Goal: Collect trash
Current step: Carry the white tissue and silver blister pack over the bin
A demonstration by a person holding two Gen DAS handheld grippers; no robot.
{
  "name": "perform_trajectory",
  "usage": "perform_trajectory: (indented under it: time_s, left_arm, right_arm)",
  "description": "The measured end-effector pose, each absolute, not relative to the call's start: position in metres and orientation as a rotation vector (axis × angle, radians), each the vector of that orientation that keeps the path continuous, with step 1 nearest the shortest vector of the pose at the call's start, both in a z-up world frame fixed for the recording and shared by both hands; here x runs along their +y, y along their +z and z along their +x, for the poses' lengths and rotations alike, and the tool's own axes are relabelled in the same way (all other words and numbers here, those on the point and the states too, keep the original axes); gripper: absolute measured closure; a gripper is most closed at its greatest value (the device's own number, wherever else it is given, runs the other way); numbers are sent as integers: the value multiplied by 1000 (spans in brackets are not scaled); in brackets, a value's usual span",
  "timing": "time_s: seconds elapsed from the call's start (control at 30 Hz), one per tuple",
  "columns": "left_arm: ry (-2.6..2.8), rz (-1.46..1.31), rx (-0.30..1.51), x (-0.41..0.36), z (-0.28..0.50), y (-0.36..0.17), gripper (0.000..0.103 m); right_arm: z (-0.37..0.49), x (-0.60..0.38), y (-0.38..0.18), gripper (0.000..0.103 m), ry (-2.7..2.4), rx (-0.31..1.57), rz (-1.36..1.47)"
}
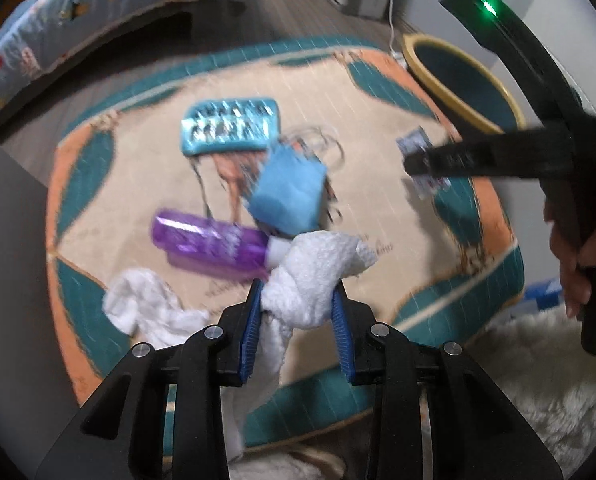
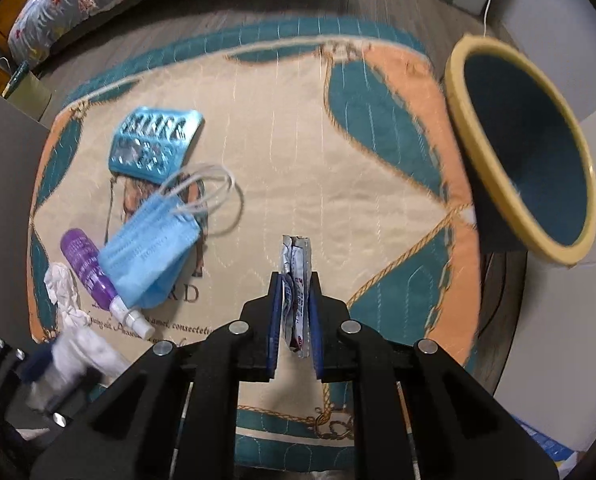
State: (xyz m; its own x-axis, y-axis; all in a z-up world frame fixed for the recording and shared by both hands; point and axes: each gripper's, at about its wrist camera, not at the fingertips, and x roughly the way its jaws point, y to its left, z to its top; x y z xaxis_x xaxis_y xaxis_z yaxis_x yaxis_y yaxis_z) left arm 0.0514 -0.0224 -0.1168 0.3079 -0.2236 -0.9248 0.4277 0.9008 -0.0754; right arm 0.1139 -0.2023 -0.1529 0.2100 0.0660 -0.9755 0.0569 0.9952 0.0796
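My left gripper is shut on a crumpled white tissue and holds it above the rug's near edge. My right gripper is shut on a small silver wrapper, held upright above the rug; it also shows in the left wrist view. A blue face mask, a purple spray bottle and a teal blister pack lie on the rug. A yellow-rimmed dark bin stands at the rug's right edge, right of my right gripper.
The patterned teal and orange rug lies on a wood floor. More white tissue lies at the rug's left front. A bed with a printed quilt is at far left. A white fluffy mat is at near right.
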Motion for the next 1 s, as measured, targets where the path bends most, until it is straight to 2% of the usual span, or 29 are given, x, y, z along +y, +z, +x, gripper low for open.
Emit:
perform_trajectory:
  time_s: [0.4,1.0]
  left_arm:
    - [-364,132,996,-17,74,-67,69]
    - [-385,103,901,-52,100,-46,69]
  right_arm:
    - [114,-209,-125,91,-24,1234,-7]
    - [128,-262,-76,91,-68,1065,15]
